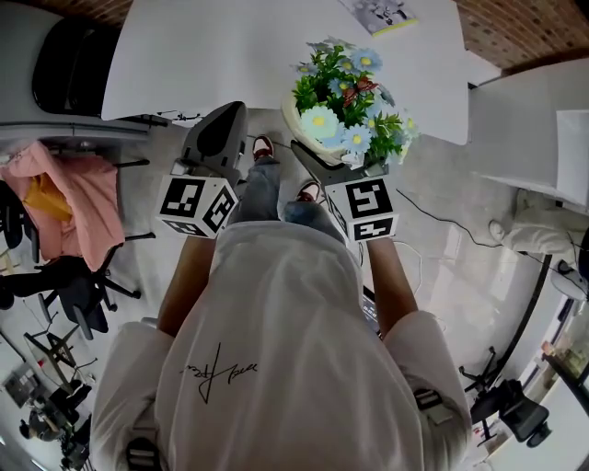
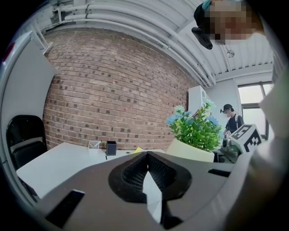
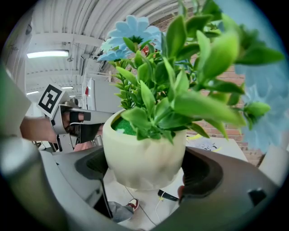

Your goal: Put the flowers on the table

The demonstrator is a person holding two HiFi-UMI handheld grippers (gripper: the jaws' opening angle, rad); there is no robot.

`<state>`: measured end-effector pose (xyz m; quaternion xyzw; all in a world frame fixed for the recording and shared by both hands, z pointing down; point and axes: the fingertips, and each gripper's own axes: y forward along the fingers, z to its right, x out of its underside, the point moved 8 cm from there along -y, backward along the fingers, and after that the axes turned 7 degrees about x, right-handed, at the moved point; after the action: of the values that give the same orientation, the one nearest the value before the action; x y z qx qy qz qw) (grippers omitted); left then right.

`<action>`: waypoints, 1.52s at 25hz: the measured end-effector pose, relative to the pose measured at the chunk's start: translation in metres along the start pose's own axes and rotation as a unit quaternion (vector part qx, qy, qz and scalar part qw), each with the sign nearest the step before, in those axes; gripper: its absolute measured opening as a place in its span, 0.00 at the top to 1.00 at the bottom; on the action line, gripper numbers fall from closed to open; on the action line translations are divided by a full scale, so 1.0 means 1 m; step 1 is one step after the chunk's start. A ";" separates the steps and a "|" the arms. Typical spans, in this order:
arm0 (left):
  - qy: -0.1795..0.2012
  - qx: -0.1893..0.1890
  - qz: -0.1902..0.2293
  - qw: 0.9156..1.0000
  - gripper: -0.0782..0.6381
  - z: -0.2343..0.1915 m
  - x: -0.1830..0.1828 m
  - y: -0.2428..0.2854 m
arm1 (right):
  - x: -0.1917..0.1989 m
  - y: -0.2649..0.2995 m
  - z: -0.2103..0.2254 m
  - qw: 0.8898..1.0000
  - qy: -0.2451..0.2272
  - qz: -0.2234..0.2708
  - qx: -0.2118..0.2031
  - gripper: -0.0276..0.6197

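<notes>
Right gripper (image 1: 337, 158): its jaws stand wide, one on each side of the pot, and they press on its sides; it carries the pot in the air in front of the table.
Pot (image 3: 143, 155): cream colour, round, upright. Under it the right gripper view shows floor and a shoe, so it does not stand on the table.
Flowers (image 1: 346, 99): light blue blooms with many green leaves, standing up out of the pot. In the head view they lie over the near edge of the table.
Table (image 1: 276, 46): white, its top mostly bare, straight ahead of the person.
Left gripper (image 2: 146, 155): its jaws are closed, tip against tip, with nothing between them. It points toward the table, to the left of the pot and apart from it.
Paper (image 1: 384, 13): a printed sheet that lies flat on the table, at its far right part.
Small box (image 2: 111, 147): dark, it stands on the far side of the table, near the brick wall (image 2: 113, 85).
Chair (image 1: 70, 63): black, at the left end of the table.
Pink cloth (image 1: 72, 204): it hangs over some furniture, well to the left of the table.
</notes>
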<state>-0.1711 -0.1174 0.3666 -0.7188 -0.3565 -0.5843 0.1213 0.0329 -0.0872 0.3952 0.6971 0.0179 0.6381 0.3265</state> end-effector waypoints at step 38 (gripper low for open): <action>0.011 0.032 -0.019 0.999 0.89 0.012 0.009 -0.003 | 0.005 -0.002 -0.002 1.000 -0.003 -0.001 0.019 0.22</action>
<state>-0.1634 -0.1044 0.3706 -0.7011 -0.3869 -0.5830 0.1370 0.0327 -0.0824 0.3987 0.7055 0.0300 0.6348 0.3137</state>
